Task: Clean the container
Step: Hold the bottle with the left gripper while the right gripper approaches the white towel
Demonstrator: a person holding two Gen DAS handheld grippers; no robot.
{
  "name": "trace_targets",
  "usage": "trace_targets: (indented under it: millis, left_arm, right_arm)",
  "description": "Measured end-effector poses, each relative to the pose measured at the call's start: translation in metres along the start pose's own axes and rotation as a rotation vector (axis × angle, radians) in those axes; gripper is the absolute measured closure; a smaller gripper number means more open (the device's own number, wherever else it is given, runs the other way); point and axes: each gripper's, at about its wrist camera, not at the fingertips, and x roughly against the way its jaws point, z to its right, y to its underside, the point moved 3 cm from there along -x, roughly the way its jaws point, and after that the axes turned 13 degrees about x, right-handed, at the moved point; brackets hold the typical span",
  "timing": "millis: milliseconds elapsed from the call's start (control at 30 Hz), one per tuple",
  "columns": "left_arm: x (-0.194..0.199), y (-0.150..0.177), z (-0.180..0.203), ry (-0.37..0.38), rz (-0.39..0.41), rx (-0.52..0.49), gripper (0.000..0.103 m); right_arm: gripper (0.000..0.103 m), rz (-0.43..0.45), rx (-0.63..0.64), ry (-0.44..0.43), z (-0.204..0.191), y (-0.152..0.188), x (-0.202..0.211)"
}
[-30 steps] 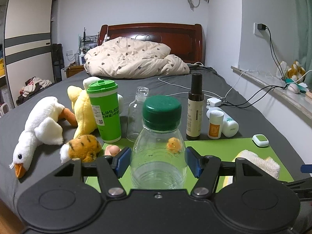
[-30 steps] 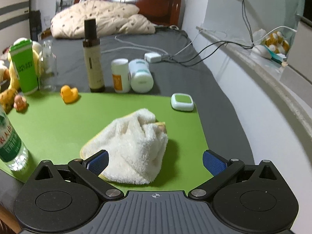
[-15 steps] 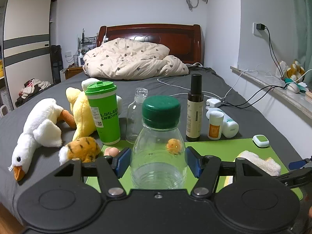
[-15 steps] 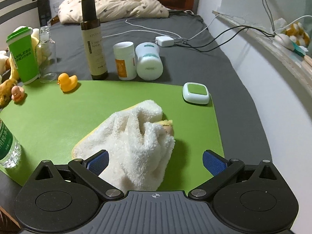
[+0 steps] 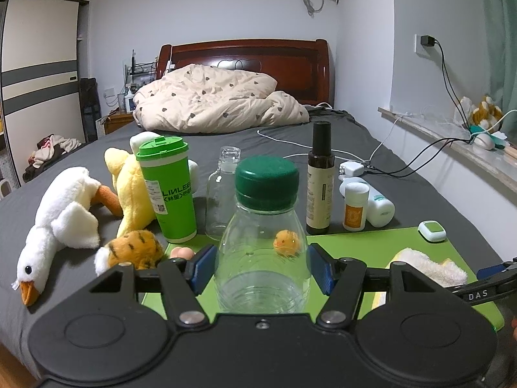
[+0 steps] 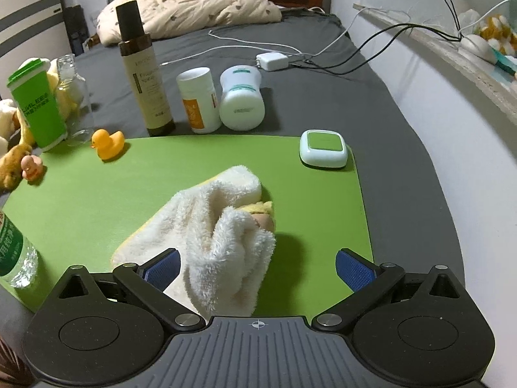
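Note:
My left gripper [image 5: 262, 270] is shut on a clear plastic bottle [image 5: 263, 249] with a green cap, held upright over the green mat [image 5: 365, 242]. The bottle's lower part shows at the left edge of the right wrist view [image 6: 14, 258]. A crumpled white towel [image 6: 216, 242] with a yellow edge lies on the mat [image 6: 97, 200]; it also shows in the left wrist view [image 5: 426, 266]. My right gripper [image 6: 257, 266] is open, low over the mat, with the towel's near end between its blue pads [image 6: 161, 266]. The right gripper's tip shows in the left wrist view [image 5: 494, 271].
Along the mat's far edge stand a green cup [image 6: 37, 106], an empty glass bottle [image 6: 72, 97], a brown spray bottle [image 6: 143, 74], a white pill bottle [image 6: 198, 100] and a lying white jar [image 6: 241, 100]. A rubber duck [image 6: 106, 144] and a small green-white device [image 6: 323, 148] sit on the mat. Plush toys [image 5: 64, 216] lie left.
My right gripper has moved forward and down to the towel, which now lies between its open pads. The left gripper holds the bottle almost still.

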Motion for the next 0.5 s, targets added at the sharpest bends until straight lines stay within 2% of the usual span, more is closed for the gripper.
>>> trace_targets:
  millis: [367, 500]
  left_arm:
    - [-0.004, -0.001, -0.001, -0.002, -0.005, 0.0, 0.043]
    - [-0.006, 0.0, -0.002, -0.003, -0.003, -0.004, 0.043]
  right_arm:
    - [0.001, -0.003, 0.046, 0.024, -0.012, 0.0, -0.006]
    - [0.001, 0.022, 0.022, 0.027, -0.011, 0.001, -0.005]
